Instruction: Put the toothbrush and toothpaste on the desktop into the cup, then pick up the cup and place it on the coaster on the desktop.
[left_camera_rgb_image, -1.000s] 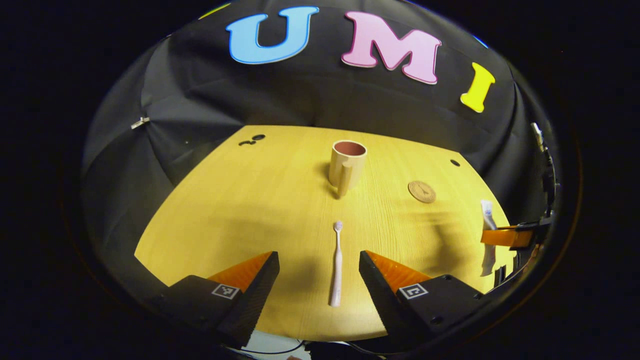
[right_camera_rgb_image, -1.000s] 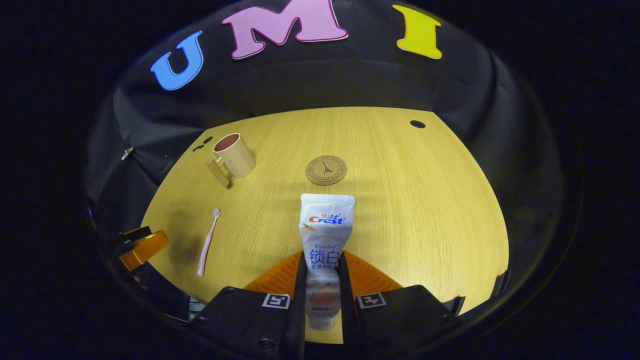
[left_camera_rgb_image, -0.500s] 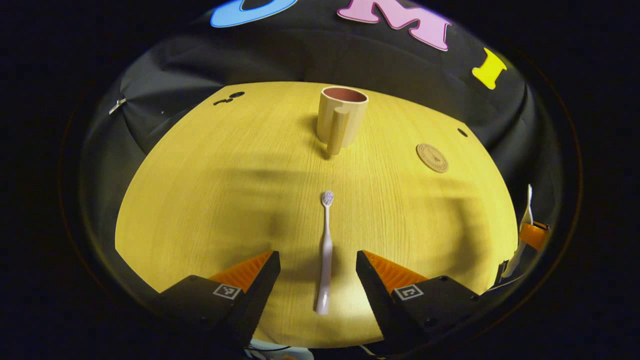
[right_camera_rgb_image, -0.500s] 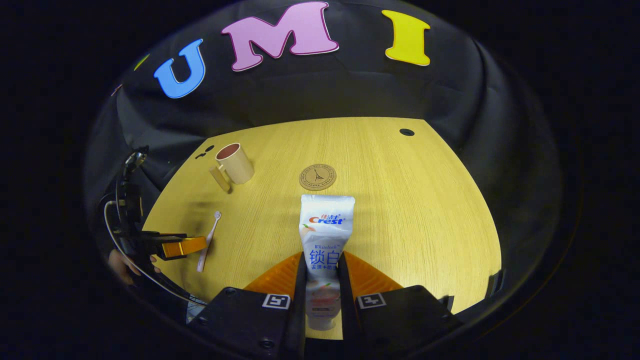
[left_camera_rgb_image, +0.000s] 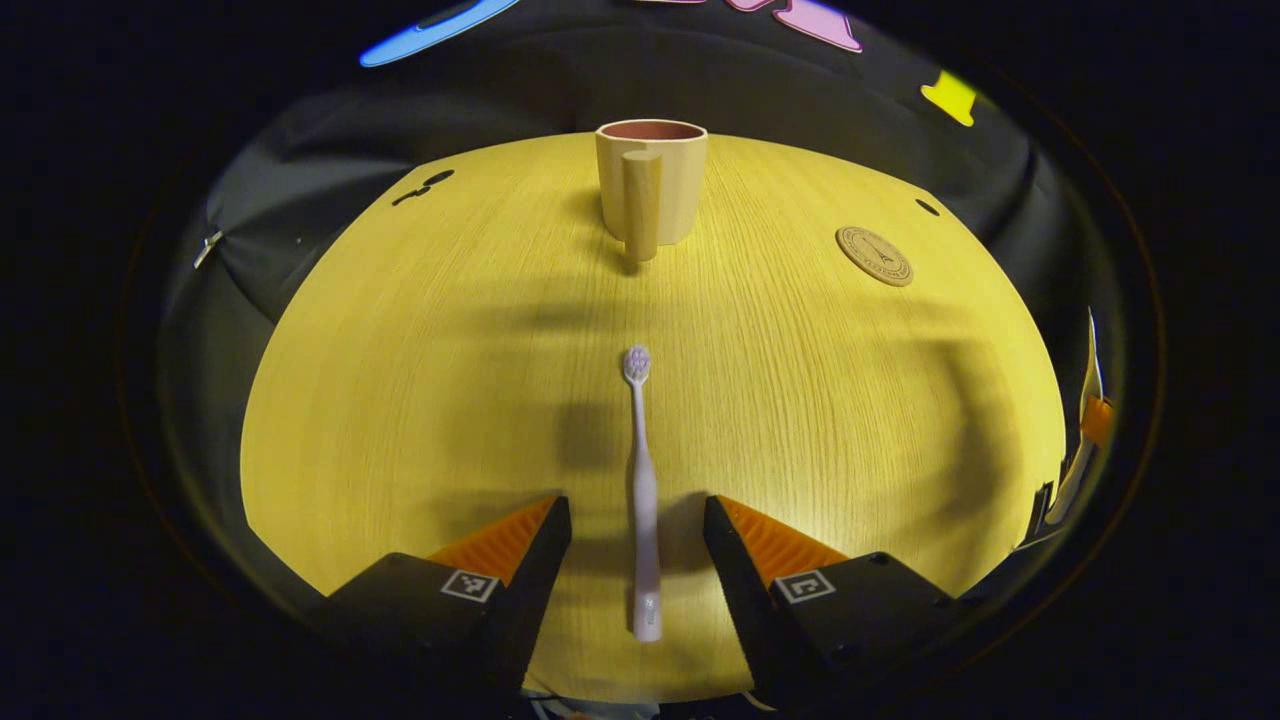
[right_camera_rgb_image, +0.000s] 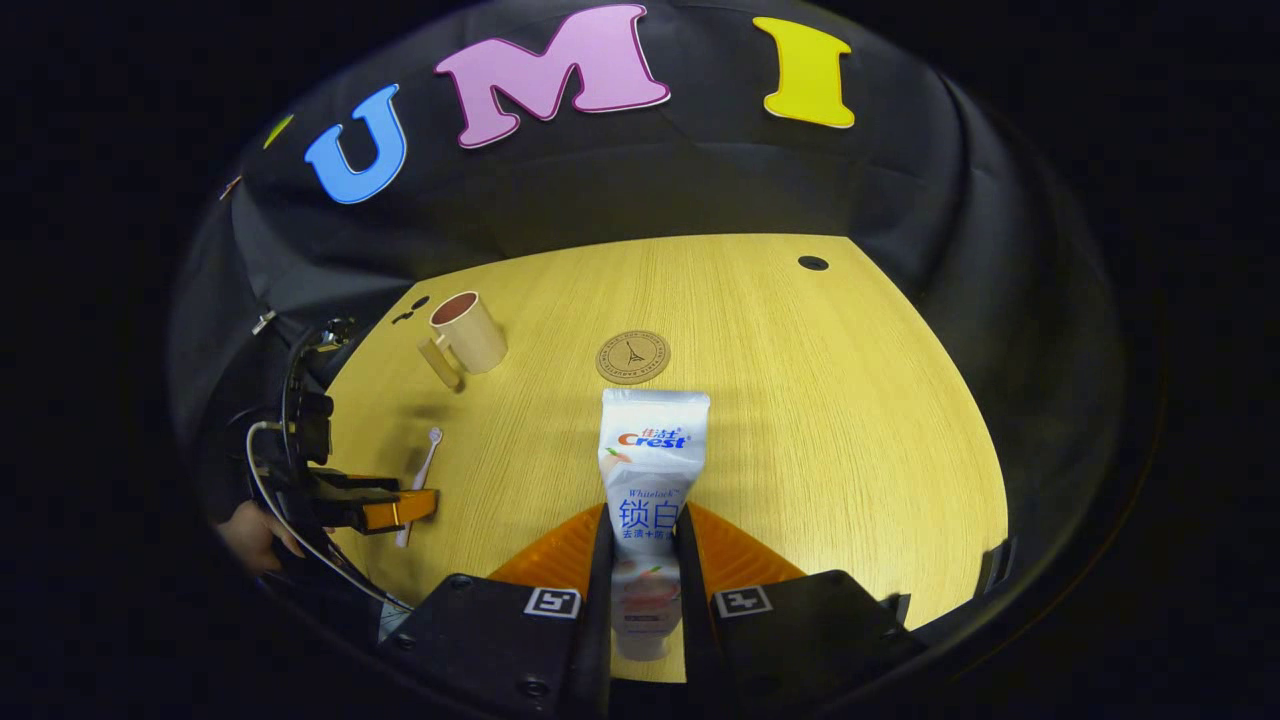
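Note:
A pale pink toothbrush lies flat on the yellow wooden desktop, head pointing away. My left gripper is open and low over the desk, one finger on each side of the handle, not touching it. Straight beyond stands the beige cup, handle toward me, upright. The round brown coaster lies to its right. My right gripper is shut on a white toothpaste tube, held above the desk. In the right gripper view the cup, coaster, toothbrush and left gripper appear.
Small dark holes sit in the desktop near its far corners. The black cloth wall closes the far side. A hand and a cable show behind the left gripper. At the right edge of the left gripper view is the toothpaste tube.
My left gripper has moved forward and down so its open fingers now straddle the toothbrush handle. The right gripper stays nearly still, holding the toothpaste.

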